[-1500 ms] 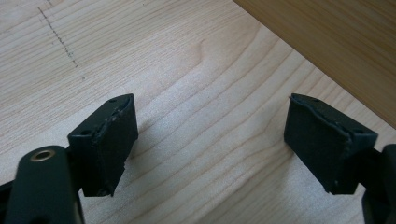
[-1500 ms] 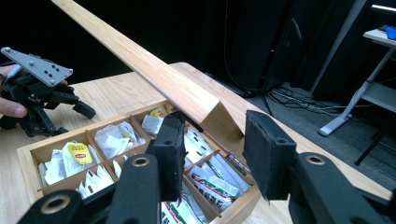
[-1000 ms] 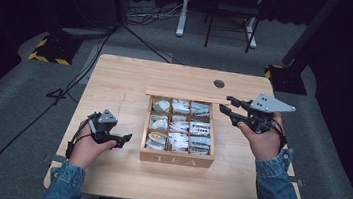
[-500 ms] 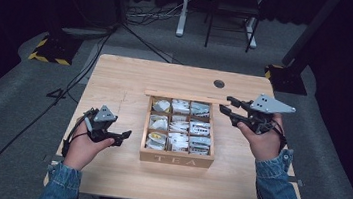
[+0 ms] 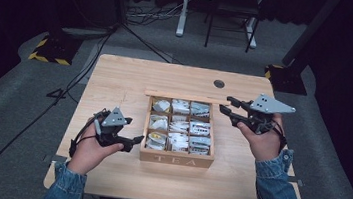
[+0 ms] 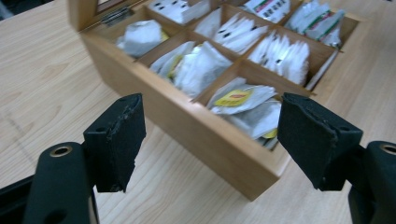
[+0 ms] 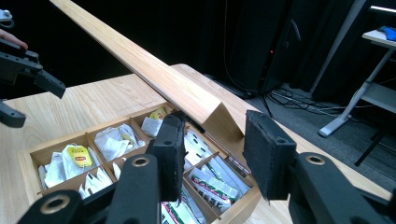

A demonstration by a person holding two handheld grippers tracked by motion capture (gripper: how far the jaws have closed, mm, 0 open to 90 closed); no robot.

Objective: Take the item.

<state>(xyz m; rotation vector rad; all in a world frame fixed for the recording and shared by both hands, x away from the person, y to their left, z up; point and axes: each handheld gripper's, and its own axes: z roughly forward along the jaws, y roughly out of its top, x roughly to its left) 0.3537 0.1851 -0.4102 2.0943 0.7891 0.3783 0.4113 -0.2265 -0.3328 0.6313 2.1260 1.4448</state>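
A wooden box marked TEA [image 5: 176, 157] stands mid-table with its lid [image 5: 185, 97] raised at the back. Its compartments hold paper tea bags [image 5: 180, 127]. My left gripper [image 5: 133, 131] hovers just left of the box's near corner. Its jaws have just been closing a little but still stand wide, with nothing between them. In the left gripper view its pads [image 6: 116, 135] frame the box wall [image 6: 205, 135] and a yellow-labelled bag [image 6: 236, 98]. My right gripper [image 5: 224, 104] hangs at the box's right rear, open and holding nothing. Its jaws [image 7: 214, 126] point over the compartments, beside the lid [image 7: 154, 70].
The light wooden table [image 5: 116, 82] has a round cable hole [image 5: 219, 83] behind the box. Beyond the far edge stand a white desk leg [image 5: 182, 9], a chair [image 5: 232, 15] and floor cables [image 5: 143, 18]. A yellow-black striped base [image 5: 49, 50] sits at the left.
My left hand has risen and drifted slightly right, toward the box. The right hand and the box have stayed put.
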